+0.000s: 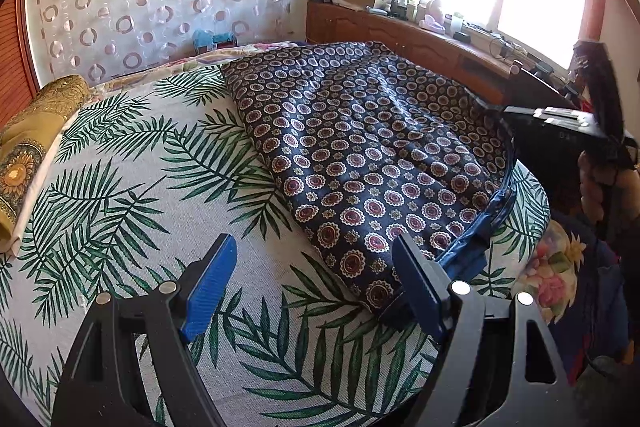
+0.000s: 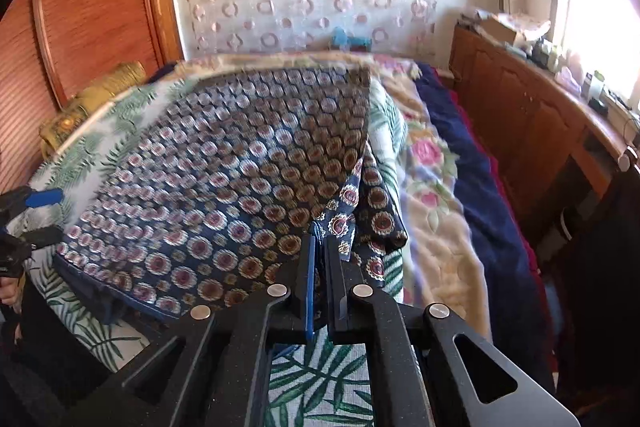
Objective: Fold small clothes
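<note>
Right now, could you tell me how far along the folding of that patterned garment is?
Early: the patterned garment lies spread on the leaf-print sheet. In hand: the right gripper pinches its edge, while the left gripper is open beside its corner. The folding itself remains.

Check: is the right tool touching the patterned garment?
Touching. The right wrist view shows the right tool shut on the patterned garment, cloth pinched between its fingers.

Motion blur smears the patterned garment (image 2: 224,163) across the right wrist view, its medallions running together on the far left. The right gripper (image 2: 320,251) hides the pinched hem between its pads. The left gripper (image 2: 24,227) is cut off at that view's left edge. Clutter on the wooden cabinet (image 1: 400,35) is too small to identify.
</note>
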